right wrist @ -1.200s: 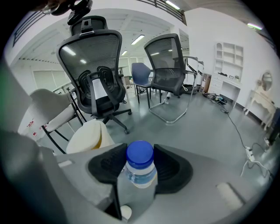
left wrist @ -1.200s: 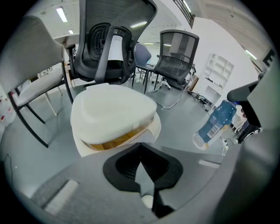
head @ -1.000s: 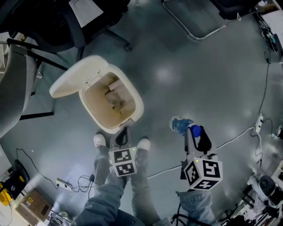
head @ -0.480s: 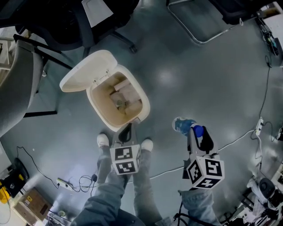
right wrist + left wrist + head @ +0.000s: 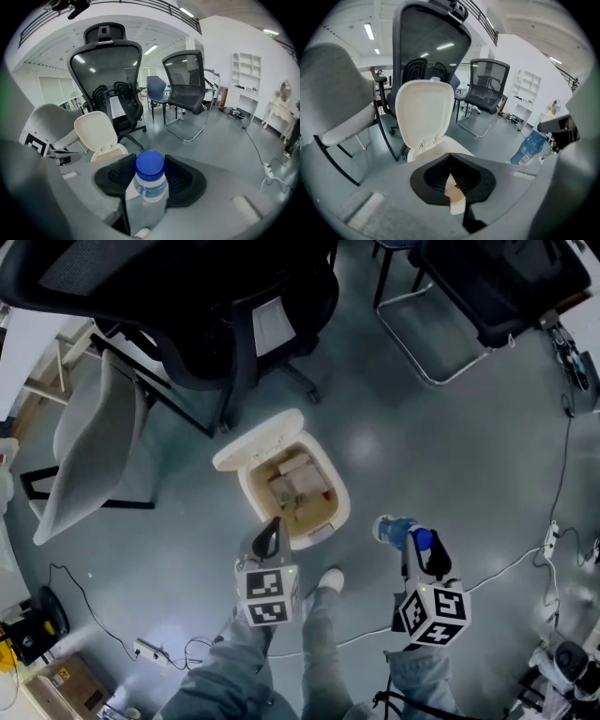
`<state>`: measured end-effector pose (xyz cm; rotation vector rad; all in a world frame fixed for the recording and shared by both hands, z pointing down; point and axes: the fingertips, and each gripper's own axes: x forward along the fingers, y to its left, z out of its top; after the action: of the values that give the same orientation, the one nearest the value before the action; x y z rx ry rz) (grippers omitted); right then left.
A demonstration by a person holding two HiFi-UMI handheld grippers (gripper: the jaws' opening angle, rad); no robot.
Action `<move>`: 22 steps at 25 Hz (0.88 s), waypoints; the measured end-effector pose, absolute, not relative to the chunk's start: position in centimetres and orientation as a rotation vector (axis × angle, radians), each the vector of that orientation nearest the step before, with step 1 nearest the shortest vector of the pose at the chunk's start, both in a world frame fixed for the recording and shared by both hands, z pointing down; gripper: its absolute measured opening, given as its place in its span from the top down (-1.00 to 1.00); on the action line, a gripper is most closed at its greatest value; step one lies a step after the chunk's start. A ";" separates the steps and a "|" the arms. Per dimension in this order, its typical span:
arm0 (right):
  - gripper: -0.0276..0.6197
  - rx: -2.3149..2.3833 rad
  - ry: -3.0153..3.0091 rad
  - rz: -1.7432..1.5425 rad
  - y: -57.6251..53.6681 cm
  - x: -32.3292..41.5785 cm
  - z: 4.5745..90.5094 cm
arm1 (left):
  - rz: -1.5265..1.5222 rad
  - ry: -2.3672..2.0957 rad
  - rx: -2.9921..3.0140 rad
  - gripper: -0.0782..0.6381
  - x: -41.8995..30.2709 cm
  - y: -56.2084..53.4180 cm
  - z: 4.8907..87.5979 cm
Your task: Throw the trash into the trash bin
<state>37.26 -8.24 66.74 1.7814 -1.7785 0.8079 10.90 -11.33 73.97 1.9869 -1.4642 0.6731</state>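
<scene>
Our right tongs point(image 5: 149, 173) pinch the blue-capped bottle point(image 5: 150, 165) at its neck, held above the floor point(image 5: 450, 446) and just right of the trash bin point(image 5: 339, 513). Our left tongs point(image 5: 450, 156) are pressed together at the tips, empty, over the bin's near rim. Its lid point(image 5: 255, 442) stands open.

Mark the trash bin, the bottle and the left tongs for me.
trash bin point(image 5: 339, 501), head view, on its right rim.
bottle point(image 5: 150, 165), right gripper view, on its blue cap.
left tongs point(image 5: 271, 529), head view, between the fingertips.
</scene>
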 end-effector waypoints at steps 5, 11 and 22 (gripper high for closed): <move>0.31 1.784 -1.825 0.782 -9.9 33.1 62.0 | 0.622 -1.532 1.993 0.76 6.1 -13.7 67.6; 0.31 1.773 -1.886 0.771 -11.9 28.4 58.1 | 0.562 -1.596 2.008 0.76 1.9 -15.6 61.9; 0.31 1.581 -1.941 0.762 -14.4 20.6 63.5 | 0.569 -1.644 1.897 0.76 -4.3 -13.7 65.9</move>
<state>20.59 -14.36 63.48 1.5813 -1.9412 0.7622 -4.30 -13.72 65.94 1.8970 -1.6438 0.5694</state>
